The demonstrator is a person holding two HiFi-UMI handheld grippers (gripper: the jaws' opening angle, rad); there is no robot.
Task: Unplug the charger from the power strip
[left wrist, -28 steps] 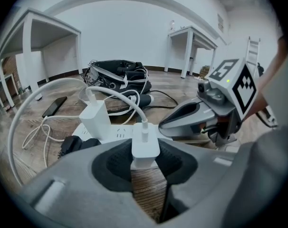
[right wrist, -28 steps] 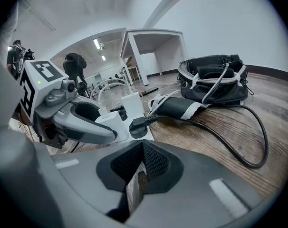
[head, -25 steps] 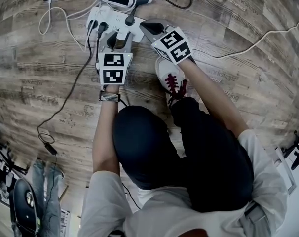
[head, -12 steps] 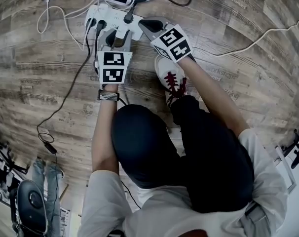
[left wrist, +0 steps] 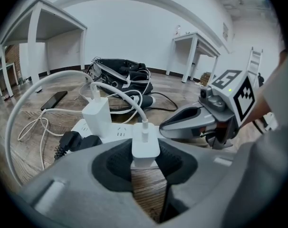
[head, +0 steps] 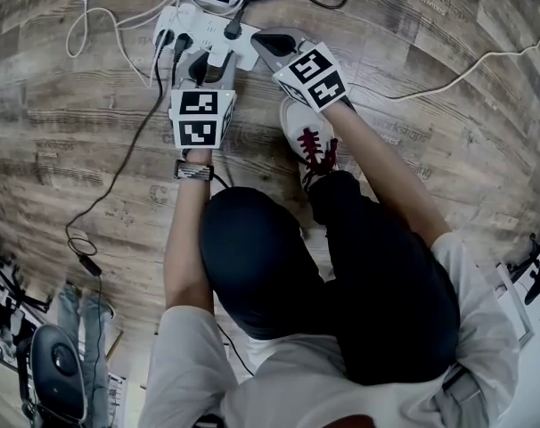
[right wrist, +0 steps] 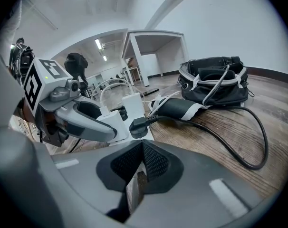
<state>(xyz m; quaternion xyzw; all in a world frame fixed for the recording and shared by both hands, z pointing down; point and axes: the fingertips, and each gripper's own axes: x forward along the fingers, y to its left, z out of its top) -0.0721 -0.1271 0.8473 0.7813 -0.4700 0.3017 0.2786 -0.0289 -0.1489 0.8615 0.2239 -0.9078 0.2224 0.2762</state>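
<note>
The charger (left wrist: 145, 146) is a small white cube that stands at the near end of the power strip (left wrist: 116, 132), with a white cable (left wrist: 116, 90) plugged into its top and arching away to the left. The left gripper (head: 211, 68) is clamped on it, one dark pad against each flat side; whether its prongs are seated in the socket or already partly out cannot be told from here. It looks light and rigid, a hard smooth plastic shell that could slip if squeezed only at its rounded edges, so the flat side faces low on the body are the place to hold it, not the cable or its connector, which would bend or pull loose. The resistance should come from the socket rather than from any weight, so a straight pull along the prongs seems wiser than rocking it. The right gripper (right wrist: 141, 147) has its jaws together with nothing held and rests its tip on the strip's far end, apparently to pin the light strip to the wooden floor (head: 448, 150). Further along the strip stand a taller white charger (left wrist: 97, 118) and a black plug (left wrist: 70, 141); a phone (left wrist: 54, 100) and a black bag (left wrist: 122, 72) lie well beyond.
</note>
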